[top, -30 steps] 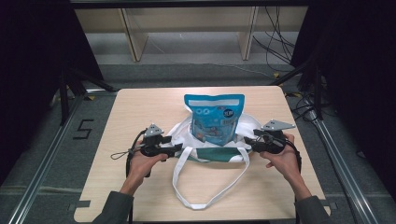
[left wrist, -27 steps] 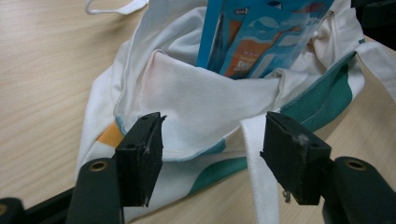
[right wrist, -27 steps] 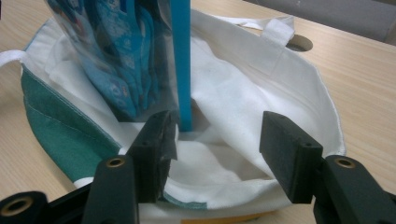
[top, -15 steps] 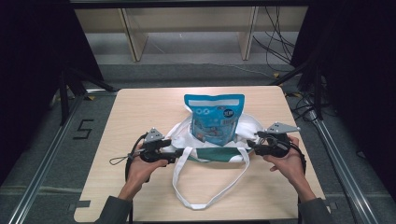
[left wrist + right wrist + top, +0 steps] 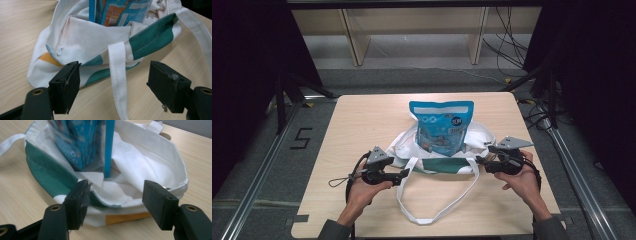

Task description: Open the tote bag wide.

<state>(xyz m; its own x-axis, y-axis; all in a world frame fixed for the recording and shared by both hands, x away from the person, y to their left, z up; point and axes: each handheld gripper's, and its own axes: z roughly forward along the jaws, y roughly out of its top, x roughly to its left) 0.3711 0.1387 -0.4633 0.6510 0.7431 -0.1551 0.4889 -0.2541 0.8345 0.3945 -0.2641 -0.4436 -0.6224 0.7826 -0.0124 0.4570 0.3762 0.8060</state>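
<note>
At the bottom of the high view, the left gripper (image 5: 404, 174) and right gripper (image 5: 478, 161) sit at either end of the bag's (image 5: 412, 145) mouth, both with jaws spread and holding nothing. A loose strap (image 5: 422, 218) loops toward the desk's (image 5: 362, 120) near edge. Mid-frame, the blue pouch (image 5: 441, 125) stands partly inside the bag, so loading looks done; closing or lifting seems left.
</note>
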